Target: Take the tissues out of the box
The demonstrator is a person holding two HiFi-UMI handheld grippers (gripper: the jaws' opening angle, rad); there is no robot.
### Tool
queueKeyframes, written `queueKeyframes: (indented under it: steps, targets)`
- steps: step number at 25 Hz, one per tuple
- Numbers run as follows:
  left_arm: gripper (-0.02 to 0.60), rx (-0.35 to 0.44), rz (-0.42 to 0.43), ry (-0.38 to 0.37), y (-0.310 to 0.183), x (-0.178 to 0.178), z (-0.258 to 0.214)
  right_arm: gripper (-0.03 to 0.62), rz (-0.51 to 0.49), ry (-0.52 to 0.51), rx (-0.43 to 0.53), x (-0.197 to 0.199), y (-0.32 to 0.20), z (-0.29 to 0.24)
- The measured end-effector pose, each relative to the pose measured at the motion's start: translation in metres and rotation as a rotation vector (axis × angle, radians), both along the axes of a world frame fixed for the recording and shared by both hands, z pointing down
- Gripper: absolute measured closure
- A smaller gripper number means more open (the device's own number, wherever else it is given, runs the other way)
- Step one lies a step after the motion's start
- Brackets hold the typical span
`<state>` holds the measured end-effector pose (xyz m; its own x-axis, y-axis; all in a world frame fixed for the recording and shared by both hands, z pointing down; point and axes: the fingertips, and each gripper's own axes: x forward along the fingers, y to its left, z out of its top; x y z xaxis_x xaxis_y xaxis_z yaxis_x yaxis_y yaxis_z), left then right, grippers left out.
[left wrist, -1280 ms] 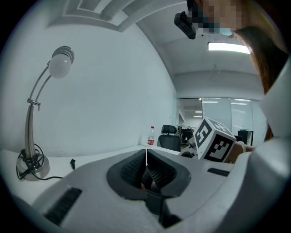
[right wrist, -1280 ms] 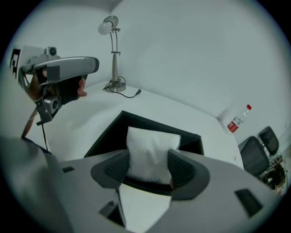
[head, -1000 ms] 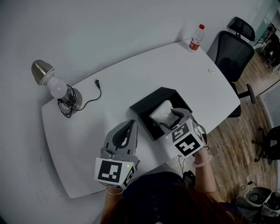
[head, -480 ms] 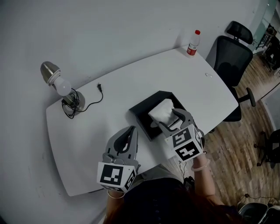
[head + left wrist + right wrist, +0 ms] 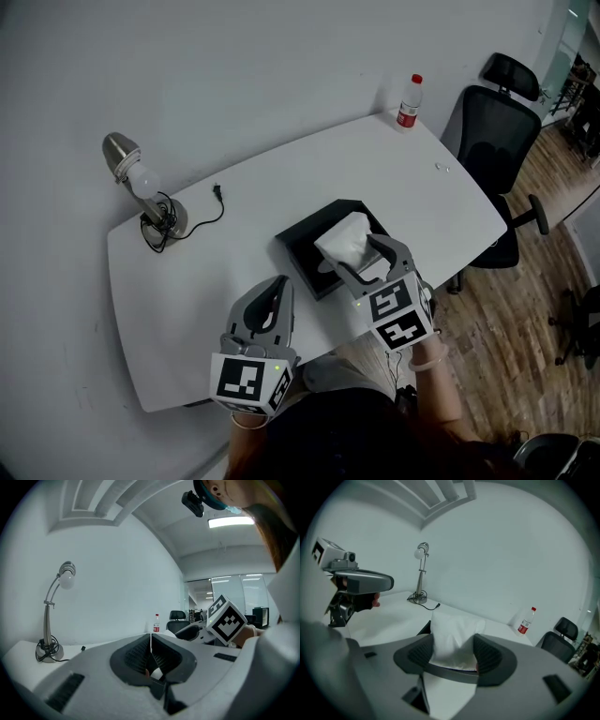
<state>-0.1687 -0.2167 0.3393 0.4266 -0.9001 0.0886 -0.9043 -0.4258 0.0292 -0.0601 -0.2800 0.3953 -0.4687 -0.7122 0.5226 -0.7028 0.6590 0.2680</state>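
Observation:
A black open box (image 5: 305,246) lies on the white table (image 5: 244,225), near its front edge. My right gripper (image 5: 354,255) reaches over it from the front and is shut on a white pack of tissues (image 5: 345,240), held above the box's inside. In the right gripper view the pack (image 5: 452,630) fills the gap between the pads of that gripper (image 5: 452,644), with a sliver of the box (image 5: 424,628) beside it. To the box's left, over the table's front edge, my left gripper (image 5: 278,283) is shut with nothing in it; its jaws (image 5: 150,637) meet in a thin line.
A desk lamp (image 5: 141,192) with a coiled cord and loose plug (image 5: 216,192) stands at the table's far left. A red-capped bottle (image 5: 408,101) stands at the far right corner. A black office chair (image 5: 492,131) is past the right end, over wooden floor.
My right gripper has risen a little with the tissue pack, which now stands higher over the box. The left gripper has drifted slightly along the table's front edge, still shut.

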Motion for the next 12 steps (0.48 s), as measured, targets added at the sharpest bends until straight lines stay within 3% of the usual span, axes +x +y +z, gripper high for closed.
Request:
queueKeyframes:
  steps: [12]
  targets:
    - [0.554,0.045,-0.028,-0.022,0.036,0.02,-0.012,0.316,-0.027,-0.03,0.099,0.018,0.026,-0.029]
